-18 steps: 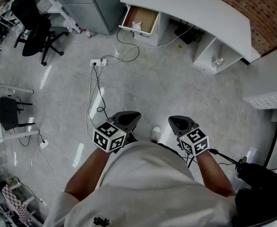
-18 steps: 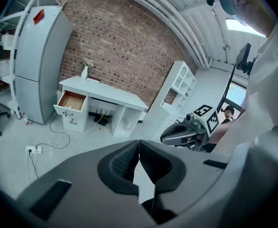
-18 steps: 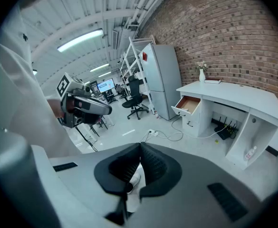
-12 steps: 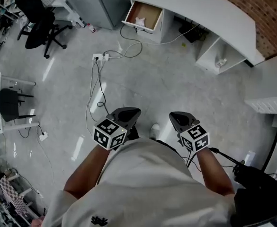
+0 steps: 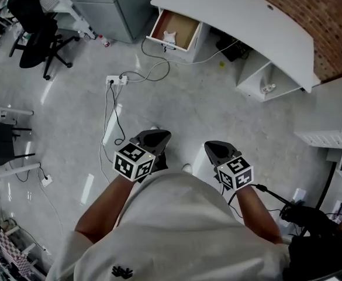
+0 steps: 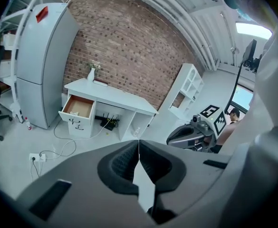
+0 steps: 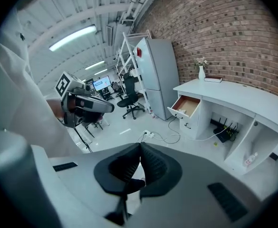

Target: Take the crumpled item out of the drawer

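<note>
I'm looking steeply down over a pale shirt and two bare forearms onto a grey floor, with a curved white desk (image 5: 247,16) at the top of the head view. Everything below is placed from that desk.

At the desk's left end an open drawer (image 5: 182,29) stands pulled out toward me, and its brown bottom shows. The crumpled item (image 5: 169,37), small and white, lies inside the drawer at the front edge, the part farthest out from the desk.

My left gripper (image 5: 161,134) and right gripper (image 5: 209,146) are held side by side low in the frame, well apart from the desk, across the open floor in front of it. In each gripper view the two dark jaws meet at their tips with nothing between them, so both are closed and empty.

A white power strip (image 5: 116,80) lies on the floor in front of the desk, and a pale cable runs from it up toward the drawer. A grey cabinet (image 5: 109,4) stands just left of the desk. A black office chair (image 5: 33,28) is farther left still. A white vase (image 6: 91,74) stands on the desktop, above the drawer end.
</note>
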`<move>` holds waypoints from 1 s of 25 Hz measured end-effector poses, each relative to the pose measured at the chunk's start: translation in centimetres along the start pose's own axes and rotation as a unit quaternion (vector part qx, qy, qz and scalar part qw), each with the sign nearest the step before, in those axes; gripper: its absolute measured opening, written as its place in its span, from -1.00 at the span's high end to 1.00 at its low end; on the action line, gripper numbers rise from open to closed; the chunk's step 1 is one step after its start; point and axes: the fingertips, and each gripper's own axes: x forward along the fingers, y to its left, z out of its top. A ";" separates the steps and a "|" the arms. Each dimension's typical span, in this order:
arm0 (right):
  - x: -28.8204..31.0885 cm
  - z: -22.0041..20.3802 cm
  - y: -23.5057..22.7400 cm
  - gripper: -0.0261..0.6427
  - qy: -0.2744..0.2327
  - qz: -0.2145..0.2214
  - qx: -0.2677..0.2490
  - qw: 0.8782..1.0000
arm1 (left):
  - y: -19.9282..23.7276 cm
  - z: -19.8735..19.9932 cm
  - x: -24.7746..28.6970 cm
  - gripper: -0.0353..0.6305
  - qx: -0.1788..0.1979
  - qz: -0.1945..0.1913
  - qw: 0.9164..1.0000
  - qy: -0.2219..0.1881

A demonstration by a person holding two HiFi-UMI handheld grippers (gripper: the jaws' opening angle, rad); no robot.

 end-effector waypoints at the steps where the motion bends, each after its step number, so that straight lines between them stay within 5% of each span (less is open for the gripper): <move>1: 1.2 1.5 -0.3 0.83 0.001 -0.005 0.003 1.000 | 1.8 1.3 -0.1 0.82 0.003 -0.001 1.000 -0.001; 11: 16.3 16.2 -3.3 0.83 -0.006 -0.046 -0.015 0.999 | 22.0 8.7 -3.7 0.82 0.042 0.023 0.999 0.010; 18: 24.0 24.0 -6.5 0.74 0.001 -0.034 -0.037 0.999 | 29.5 12.5 -3.4 0.82 0.008 0.032 0.999 -0.003; 25: 33.3 31.0 -16.3 0.70 0.024 -0.023 -0.064 0.997 | 37.3 17.9 -0.3 0.82 -0.028 0.057 0.998 0.000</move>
